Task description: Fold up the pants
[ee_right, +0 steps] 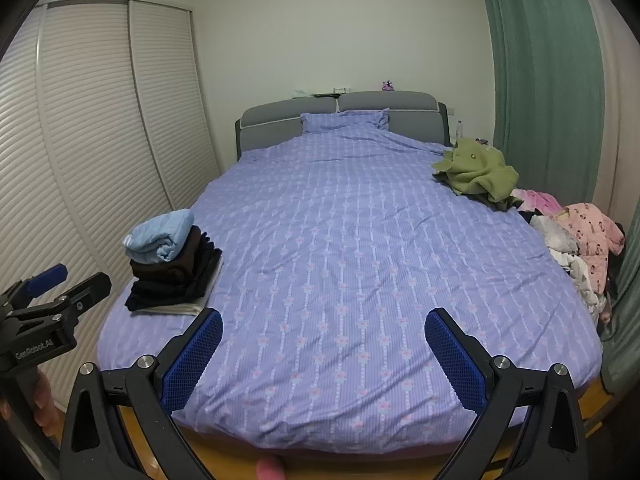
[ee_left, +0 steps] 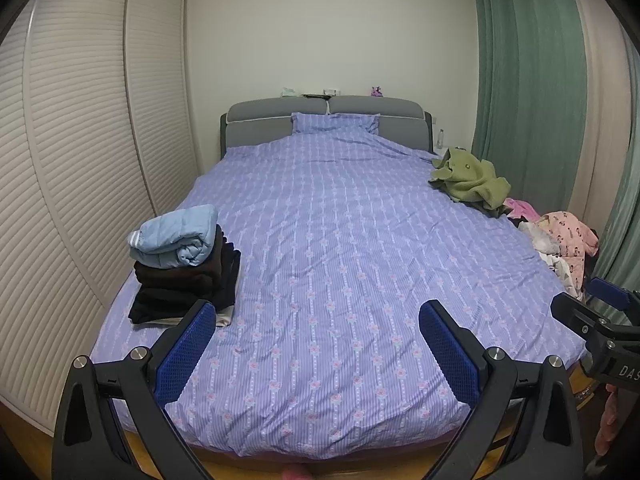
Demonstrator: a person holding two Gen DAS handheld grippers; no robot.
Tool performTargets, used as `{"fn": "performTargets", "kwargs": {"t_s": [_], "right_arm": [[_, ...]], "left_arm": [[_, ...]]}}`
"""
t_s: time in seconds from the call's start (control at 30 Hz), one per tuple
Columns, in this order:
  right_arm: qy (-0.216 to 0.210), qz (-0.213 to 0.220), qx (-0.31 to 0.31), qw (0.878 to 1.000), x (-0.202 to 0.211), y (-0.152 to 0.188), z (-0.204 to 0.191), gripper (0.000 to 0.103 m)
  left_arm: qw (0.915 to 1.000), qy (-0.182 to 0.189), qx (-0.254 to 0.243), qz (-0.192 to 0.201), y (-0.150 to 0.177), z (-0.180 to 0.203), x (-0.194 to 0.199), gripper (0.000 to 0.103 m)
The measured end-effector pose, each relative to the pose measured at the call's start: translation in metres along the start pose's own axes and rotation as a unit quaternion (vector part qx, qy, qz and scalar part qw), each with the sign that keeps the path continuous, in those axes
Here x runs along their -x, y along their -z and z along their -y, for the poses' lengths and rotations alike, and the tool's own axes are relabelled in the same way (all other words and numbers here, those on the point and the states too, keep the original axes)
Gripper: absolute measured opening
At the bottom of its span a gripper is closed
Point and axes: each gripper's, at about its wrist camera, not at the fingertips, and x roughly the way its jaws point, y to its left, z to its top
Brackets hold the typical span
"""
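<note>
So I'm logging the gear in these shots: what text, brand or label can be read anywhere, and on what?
"GenRobot.AI": white print on the body of the left gripper, seen in the right wrist view.
"DAS": cut off at the frame edge, on the body of the right gripper, seen in the left wrist view.
Small items on the headboard: too small to read.

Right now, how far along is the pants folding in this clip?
Partly done, it seems. A folded stack sits at the bed's left edge, dark garments topped by a light blue one. Nothing is in hand: the left tool and right tool both hover open over the bare duvet. Left to do: an unfolded clothes heap and a green garment on the right edge.
</note>
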Motion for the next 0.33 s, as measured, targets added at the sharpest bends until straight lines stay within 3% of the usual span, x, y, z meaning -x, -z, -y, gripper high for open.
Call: {"fn": "performTargets", "kwargs": {"t_s": [0.33], "right_arm": [[0.001, -0.001, -0.002, 1.0, -0.0012, -0.0001, -0.0001, 0.102]], "left_arm": [[1.0, 0.001, 0.0, -0.002, 0.0013, -0.0018, -0.0026, 0.103]]}}
